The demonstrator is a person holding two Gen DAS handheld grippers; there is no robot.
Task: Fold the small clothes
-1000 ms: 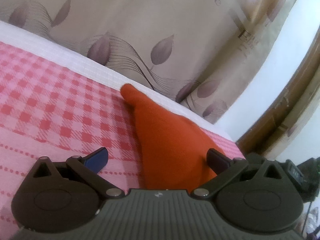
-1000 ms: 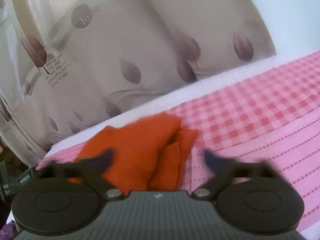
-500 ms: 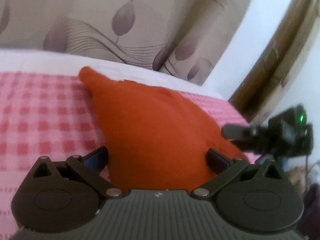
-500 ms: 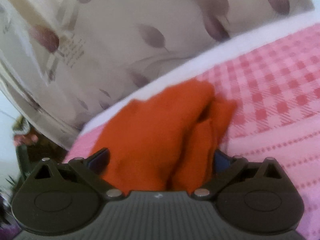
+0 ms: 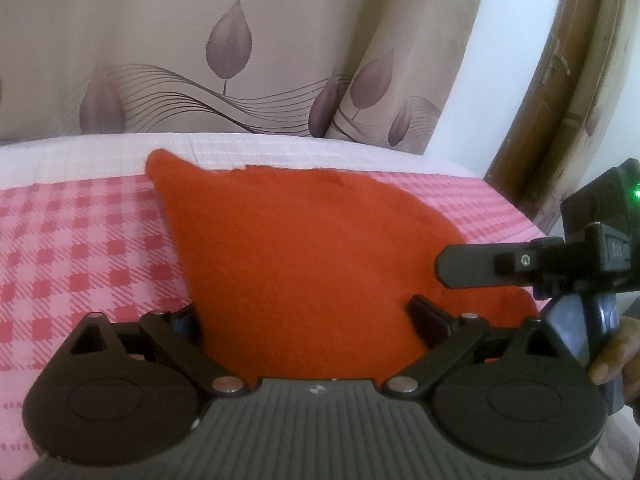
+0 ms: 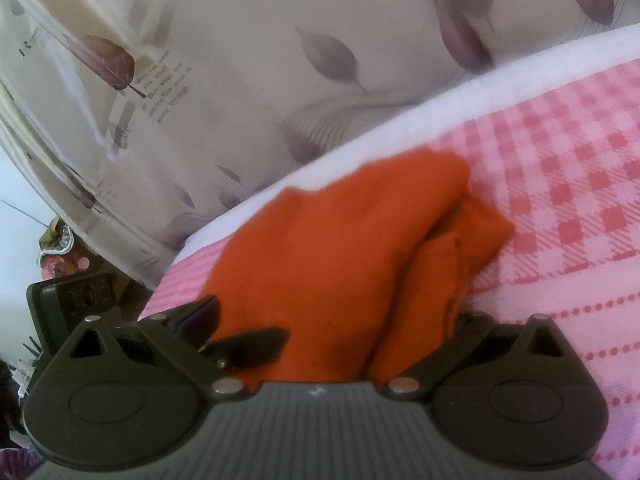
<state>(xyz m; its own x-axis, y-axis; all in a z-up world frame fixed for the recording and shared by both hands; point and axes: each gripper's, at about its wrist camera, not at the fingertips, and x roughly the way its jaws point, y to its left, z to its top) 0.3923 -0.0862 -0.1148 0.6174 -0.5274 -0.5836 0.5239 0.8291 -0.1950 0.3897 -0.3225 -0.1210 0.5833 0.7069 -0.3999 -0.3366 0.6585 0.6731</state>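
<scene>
**Both grippers spread wide over the orange garment**

A small orange fleece garment (image 5: 304, 248) lies on a bed covered by a pink-and-red checked bedspread (image 5: 80, 248), close to the bedspread's white border (image 5: 280, 152) and the beige leaf-printed curtain (image 5: 224, 52) behind it; in the right wrist view the same cloth (image 6: 332, 264) is bunched into folds on its right side, a rolled part lying against the checked fabric (image 6: 580, 184); the left gripper (image 5: 306, 316) has its fingers set wide apart, one at each side of the garment's near edge, with cloth filling the gap; the right gripper (image 6: 332, 312) is likewise spread, its fingers flanking the near end of the cloth; in the left wrist view the right gripper (image 5: 472, 268) reaches in from the right over the garment's edge, a hand (image 5: 616, 356) on its handle.
</scene>
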